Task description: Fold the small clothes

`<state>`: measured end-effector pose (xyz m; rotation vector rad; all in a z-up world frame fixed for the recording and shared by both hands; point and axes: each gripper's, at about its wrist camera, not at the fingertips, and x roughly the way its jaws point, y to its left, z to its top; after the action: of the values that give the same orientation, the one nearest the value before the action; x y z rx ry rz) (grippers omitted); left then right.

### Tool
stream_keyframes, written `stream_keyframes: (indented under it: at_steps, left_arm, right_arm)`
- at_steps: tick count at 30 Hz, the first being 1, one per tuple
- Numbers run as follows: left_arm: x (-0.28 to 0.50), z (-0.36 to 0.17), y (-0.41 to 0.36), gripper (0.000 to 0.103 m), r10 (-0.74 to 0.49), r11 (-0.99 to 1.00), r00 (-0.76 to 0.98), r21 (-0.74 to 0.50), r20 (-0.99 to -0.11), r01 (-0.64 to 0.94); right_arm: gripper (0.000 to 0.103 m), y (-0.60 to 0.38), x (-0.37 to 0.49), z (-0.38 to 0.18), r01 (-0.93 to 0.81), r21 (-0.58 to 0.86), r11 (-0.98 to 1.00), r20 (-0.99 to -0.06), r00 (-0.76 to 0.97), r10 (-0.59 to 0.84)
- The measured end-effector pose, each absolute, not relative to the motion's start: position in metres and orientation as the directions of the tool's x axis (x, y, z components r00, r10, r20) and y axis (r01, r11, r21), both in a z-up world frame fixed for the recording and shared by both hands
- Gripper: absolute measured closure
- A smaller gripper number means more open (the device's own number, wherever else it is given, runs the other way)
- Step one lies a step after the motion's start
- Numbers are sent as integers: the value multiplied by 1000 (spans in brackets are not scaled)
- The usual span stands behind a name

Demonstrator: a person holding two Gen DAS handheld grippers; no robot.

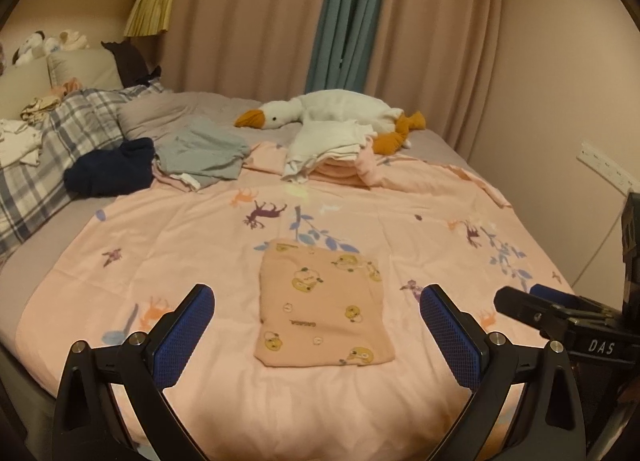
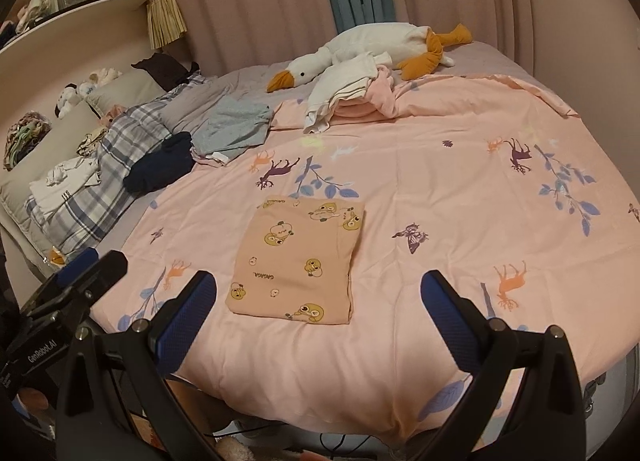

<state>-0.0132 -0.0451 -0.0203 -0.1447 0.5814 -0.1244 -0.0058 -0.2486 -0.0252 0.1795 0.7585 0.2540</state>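
A small peach garment with yellow duck prints lies folded into a flat rectangle on the pink bedspread; it also shows in the right wrist view. My left gripper is open and empty, held above the near edge of the bed with the garment between its fingers in view. My right gripper is open and empty, just short of the garment's near edge. The right gripper shows at the right of the left wrist view. The left gripper shows at the left of the right wrist view.
Further back lie a dark navy garment, a grey-blue garment and a stack of white and pink clothes. A plush goose lies at the far side. Plaid bedding and pillows are at the left. Curtains hang behind.
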Motion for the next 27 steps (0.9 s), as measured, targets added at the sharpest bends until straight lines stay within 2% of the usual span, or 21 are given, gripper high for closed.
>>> stream_keyframes:
  at_steps: [14, 27]
  left_arm:
    - [-18, -17, -49, 1, -156, 983, 837, -165, -524, 80]
    - [-17, -20, -63, 1, -156, 987, 827, -127, -540, 103]
  right_arm:
    - [0, -264, -17, -14, -40, 252, 967, -611, 768, 191]
    - [0, -264, -24, -7, -1, 222, 975, -582, 802, 133]
